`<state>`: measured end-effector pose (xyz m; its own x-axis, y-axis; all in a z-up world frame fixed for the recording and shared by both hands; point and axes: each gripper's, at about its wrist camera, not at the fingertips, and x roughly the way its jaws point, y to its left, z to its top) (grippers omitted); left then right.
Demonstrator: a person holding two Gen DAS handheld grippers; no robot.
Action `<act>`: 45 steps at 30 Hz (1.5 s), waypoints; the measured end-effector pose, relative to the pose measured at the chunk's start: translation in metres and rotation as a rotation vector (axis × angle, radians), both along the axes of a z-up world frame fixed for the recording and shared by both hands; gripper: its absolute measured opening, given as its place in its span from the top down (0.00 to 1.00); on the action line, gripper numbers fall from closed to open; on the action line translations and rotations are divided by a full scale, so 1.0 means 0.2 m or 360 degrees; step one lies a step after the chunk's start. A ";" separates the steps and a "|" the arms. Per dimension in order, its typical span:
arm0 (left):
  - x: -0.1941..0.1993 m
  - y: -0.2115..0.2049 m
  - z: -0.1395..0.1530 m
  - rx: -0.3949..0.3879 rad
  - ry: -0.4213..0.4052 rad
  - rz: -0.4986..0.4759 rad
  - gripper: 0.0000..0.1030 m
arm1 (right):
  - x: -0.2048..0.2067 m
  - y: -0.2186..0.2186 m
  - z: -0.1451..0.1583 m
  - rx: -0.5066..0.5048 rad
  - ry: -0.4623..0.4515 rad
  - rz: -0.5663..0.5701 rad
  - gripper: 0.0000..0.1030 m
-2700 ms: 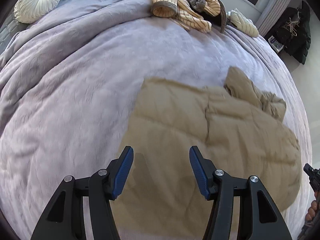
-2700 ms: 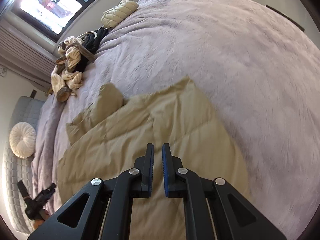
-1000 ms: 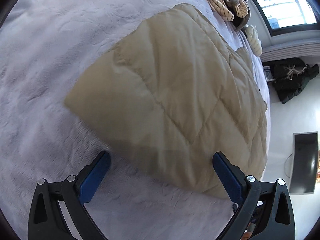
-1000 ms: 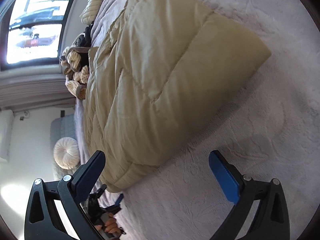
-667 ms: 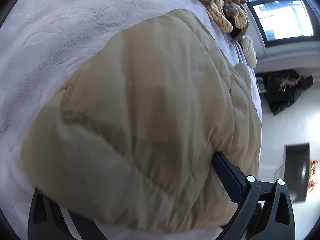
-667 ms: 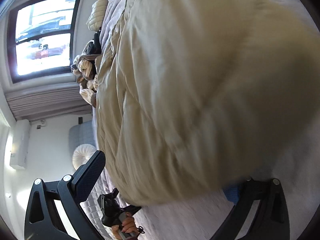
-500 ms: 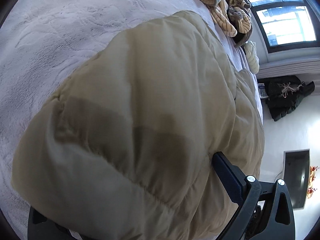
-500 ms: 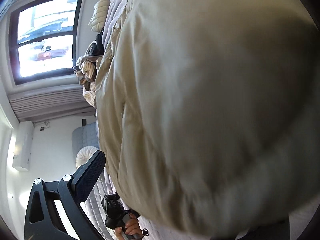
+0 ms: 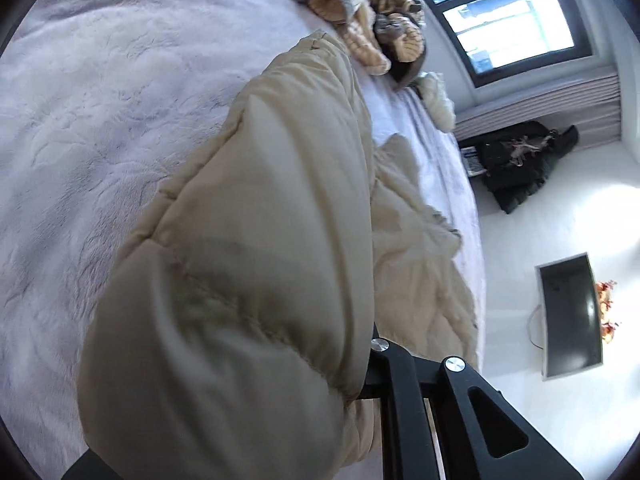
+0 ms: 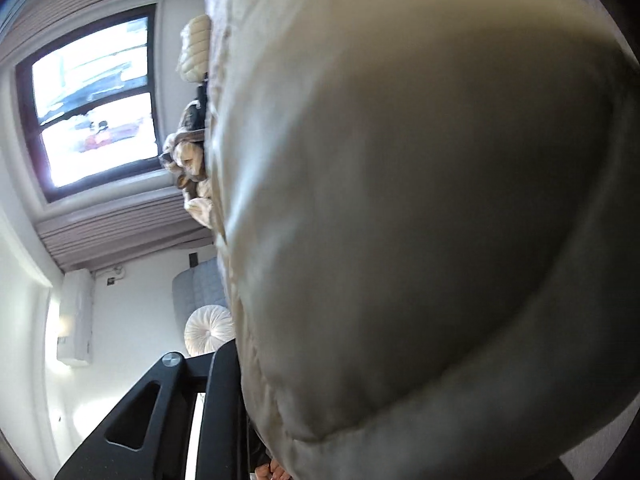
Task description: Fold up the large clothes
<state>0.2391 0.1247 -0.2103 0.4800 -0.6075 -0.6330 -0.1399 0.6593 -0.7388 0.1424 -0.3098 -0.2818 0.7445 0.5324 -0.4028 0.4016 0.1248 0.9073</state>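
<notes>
Both tongs, left gripper [image 9: 360, 392] and right gripper [image 10: 244, 392], having just closed, are now clenching the beige puffer jacket [image 9: 260, 240], lifting its edge off the bed [image 9: 100, 120].

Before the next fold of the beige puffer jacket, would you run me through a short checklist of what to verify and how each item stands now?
1. Left gripper shut on the beige puffer jacket: ok; its jaws have just closed, padding bulging over them.
2. Right gripper shut on the jacket: ok; its jaws have just closed too.
3. Gripped edge lifted off the bedspread: ok.
4. Far half lying flat: not ok, rumpled.
5. Striped clothes pile clear of the jacket: cannot tell.
</notes>
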 end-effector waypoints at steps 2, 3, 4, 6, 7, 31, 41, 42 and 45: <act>-0.05 0.01 0.05 -0.0009 -0.0009 -0.0023 0.85 | -0.02 0.01 0.05 -0.0021 -0.0025 0.0021 0.77; -0.09 0.02 0.07 -0.0012 -0.0008 -0.0035 0.85 | -0.04 0.00 0.07 -0.0030 -0.0034 0.0034 0.77; -0.13 0.03 0.09 -0.0018 -0.0004 -0.0042 0.85 | -0.06 0.01 0.09 -0.0039 -0.0042 0.0048 0.77; -0.17 0.04 0.12 -0.0037 0.0008 -0.0062 0.85 | -0.12 0.03 0.12 -0.0043 -0.0041 0.0067 0.77; -0.21 0.05 0.13 -0.0037 0.0016 -0.0077 0.85 | -0.16 0.04 0.13 -0.0038 -0.0037 0.0075 0.77; -0.87 0.31 -0.09 0.0303 0.0575 -0.0135 0.33 | -0.71 0.22 -0.07 0.0070 0.0273 0.0154 0.50; -0.95 0.33 0.22 0.0571 0.0489 -0.0298 0.33 | -0.73 0.35 0.11 -0.0042 0.0408 0.0288 0.39; -0.96 0.33 0.24 0.0584 0.0486 -0.0308 0.33 | -0.78 0.36 0.13 -0.0049 0.0414 0.0306 0.39; -0.99 0.34 0.31 0.0632 0.0458 -0.0319 0.33 | -0.71 0.38 0.16 -0.0082 0.0437 0.0393 0.39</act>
